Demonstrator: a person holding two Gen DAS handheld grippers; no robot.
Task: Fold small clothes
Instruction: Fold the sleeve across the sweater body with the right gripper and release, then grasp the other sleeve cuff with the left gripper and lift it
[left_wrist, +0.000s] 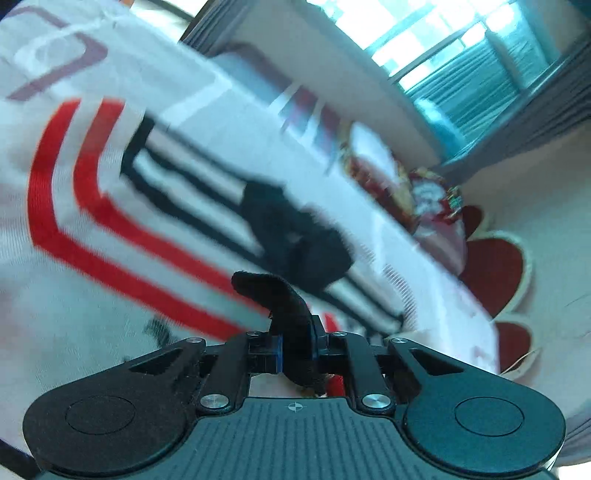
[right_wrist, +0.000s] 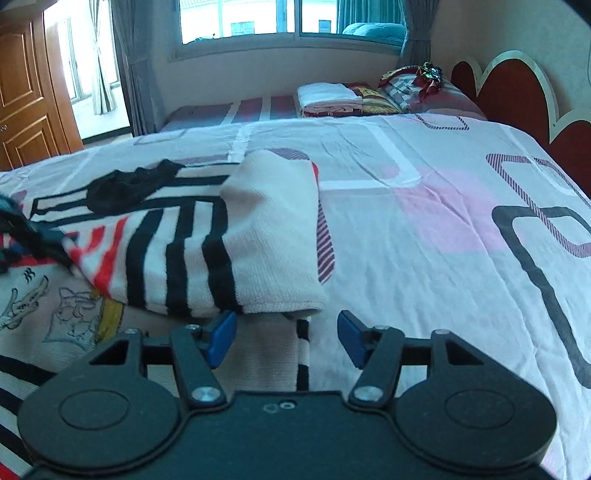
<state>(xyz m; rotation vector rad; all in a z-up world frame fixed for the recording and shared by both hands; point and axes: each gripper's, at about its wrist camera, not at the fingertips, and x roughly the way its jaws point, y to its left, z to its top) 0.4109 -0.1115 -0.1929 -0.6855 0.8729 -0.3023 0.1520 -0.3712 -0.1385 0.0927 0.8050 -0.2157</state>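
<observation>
My left gripper (left_wrist: 297, 341) is shut on a piece of black cloth (left_wrist: 284, 295) that curls up out of the jaws. The view is tilted and blurred. Beyond it lies a white garment with red and black stripes (left_wrist: 110, 206) and a black cloth bundle (left_wrist: 295, 236) on top. My right gripper (right_wrist: 284, 334) is open, with blue pads (right_wrist: 221, 336) apart, just in front of the folded edge of the striped white garment (right_wrist: 207, 240). A black cloth (right_wrist: 129, 188) lies on that garment's far side.
The garments lie on a bed with a white and pink patterned sheet (right_wrist: 424, 206). A red scalloped headboard (right_wrist: 517, 92) stands at the right. Folded laundry (right_wrist: 332, 98) and pillows (right_wrist: 413, 85) sit at the far end. More clothes (right_wrist: 22, 236) lie at left.
</observation>
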